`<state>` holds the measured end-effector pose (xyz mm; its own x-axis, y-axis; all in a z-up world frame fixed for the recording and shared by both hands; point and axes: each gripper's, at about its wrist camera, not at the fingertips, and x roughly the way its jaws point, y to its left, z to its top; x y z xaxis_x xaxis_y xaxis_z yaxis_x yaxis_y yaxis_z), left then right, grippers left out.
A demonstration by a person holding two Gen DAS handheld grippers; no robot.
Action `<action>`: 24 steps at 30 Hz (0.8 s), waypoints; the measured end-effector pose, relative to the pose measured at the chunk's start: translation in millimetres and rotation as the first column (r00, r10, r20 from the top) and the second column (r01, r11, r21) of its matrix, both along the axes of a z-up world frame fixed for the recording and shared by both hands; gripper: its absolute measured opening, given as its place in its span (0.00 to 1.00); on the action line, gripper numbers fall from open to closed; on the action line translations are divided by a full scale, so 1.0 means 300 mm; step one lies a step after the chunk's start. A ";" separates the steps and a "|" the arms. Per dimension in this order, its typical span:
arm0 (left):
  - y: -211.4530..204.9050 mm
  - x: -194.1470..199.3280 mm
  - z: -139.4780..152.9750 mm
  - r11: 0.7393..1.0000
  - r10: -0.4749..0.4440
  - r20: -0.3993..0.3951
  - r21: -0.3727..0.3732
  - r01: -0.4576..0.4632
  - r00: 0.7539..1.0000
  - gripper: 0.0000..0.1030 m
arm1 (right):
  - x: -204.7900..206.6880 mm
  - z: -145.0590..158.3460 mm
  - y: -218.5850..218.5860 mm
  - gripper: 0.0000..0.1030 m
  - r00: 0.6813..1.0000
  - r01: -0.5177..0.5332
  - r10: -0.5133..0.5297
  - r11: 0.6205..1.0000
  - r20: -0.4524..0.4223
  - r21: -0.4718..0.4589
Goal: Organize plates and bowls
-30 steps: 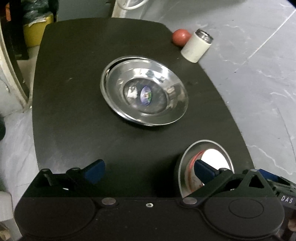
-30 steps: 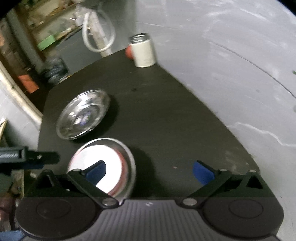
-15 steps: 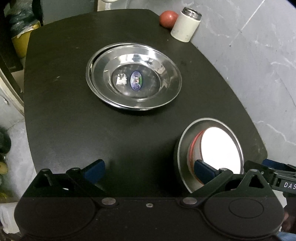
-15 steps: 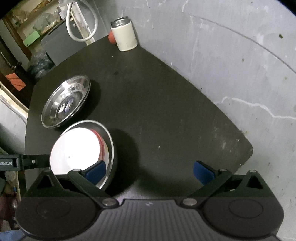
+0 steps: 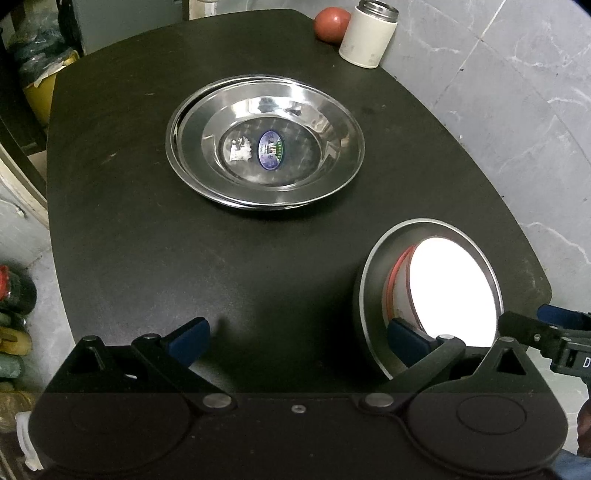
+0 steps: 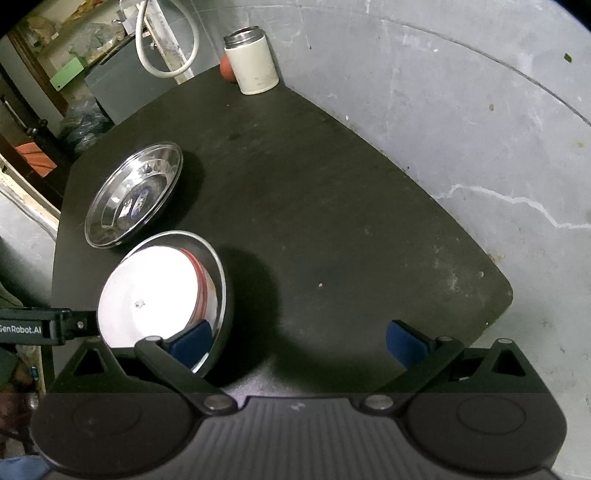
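Two stacked steel plates (image 5: 266,144) (image 6: 135,194) lie mid-table, a sticker at their centre. At the near right of the left wrist view stands a steel bowl (image 5: 373,295) (image 6: 218,291) with a white, red-striped bowl (image 5: 450,284) (image 6: 147,291) nested in it. My left gripper (image 5: 295,338) is open; its right finger (image 5: 406,336) hangs over the bowl's near rim. My right gripper (image 6: 298,343) is open too, its left finger (image 6: 192,343) over the same bowl's rim. I cannot tell whether either finger touches the bowl. Each gripper shows at the edge of the other's view.
A white canister with a steel lid (image 5: 369,35) (image 6: 255,62) and a red ball (image 5: 330,24) stand at the far corner of the black table (image 5: 147,240) (image 6: 351,221). Grey tiled floor lies to the right. Boxes and bags crowd the left side.
Both views now look down on the table from higher up and have steadied. The plates and the nested bowls have stayed put. Both grippers have stayed open.
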<state>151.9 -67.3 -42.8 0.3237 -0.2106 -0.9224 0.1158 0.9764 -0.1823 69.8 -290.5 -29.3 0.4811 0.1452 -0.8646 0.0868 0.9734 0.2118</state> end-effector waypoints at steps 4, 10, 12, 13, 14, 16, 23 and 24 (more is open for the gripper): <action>0.001 0.001 0.001 1.000 0.005 0.004 -0.002 -0.005 1.000 0.99 | 0.006 -0.001 -0.005 1.00 1.000 0.005 -0.005 1.000 0.002 0.001; 0.007 -0.003 0.009 1.000 0.005 0.014 -0.006 -0.005 1.000 0.99 | 0.011 -0.001 -0.006 1.00 1.000 0.005 -0.005 1.000 -0.001 0.005; 0.008 -0.005 0.014 1.000 0.000 0.019 -0.011 0.000 1.000 0.99 | 0.010 -0.001 -0.007 1.00 1.000 0.006 -0.006 1.000 -0.001 0.004; 0.009 -0.005 0.013 1.000 -0.001 0.020 -0.011 0.001 1.000 0.99 | 0.010 -0.001 -0.007 1.00 1.000 0.006 -0.006 1.000 -0.001 0.004; 0.010 -0.005 0.012 1.000 -0.001 0.019 -0.012 0.001 1.000 0.99 | 0.010 -0.001 -0.007 1.00 1.000 0.007 -0.007 1.000 -0.001 0.005; 0.012 -0.003 0.007 1.000 -0.002 0.012 -0.014 0.002 1.000 0.99 | 0.013 -0.002 -0.008 1.00 1.000 0.005 -0.005 1.000 -0.002 0.005; -0.017 0.009 -0.013 0.999 -0.034 0.008 0.022 0.034 0.999 0.99 | 0.025 -0.011 0.006 1.00 1.000 -0.011 0.011 1.000 -0.015 -0.007; -0.019 0.011 -0.013 0.999 -0.038 0.014 0.023 0.038 0.999 0.99 | 0.028 -0.015 0.013 1.00 1.000 -0.019 0.019 1.000 -0.022 -0.017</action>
<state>155.1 -73.1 -46.7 0.3289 -0.2018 -0.9226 0.1555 0.9752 -0.1578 78.2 -286.7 -33.8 0.4590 0.1389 -0.8775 0.0726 0.9786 0.1928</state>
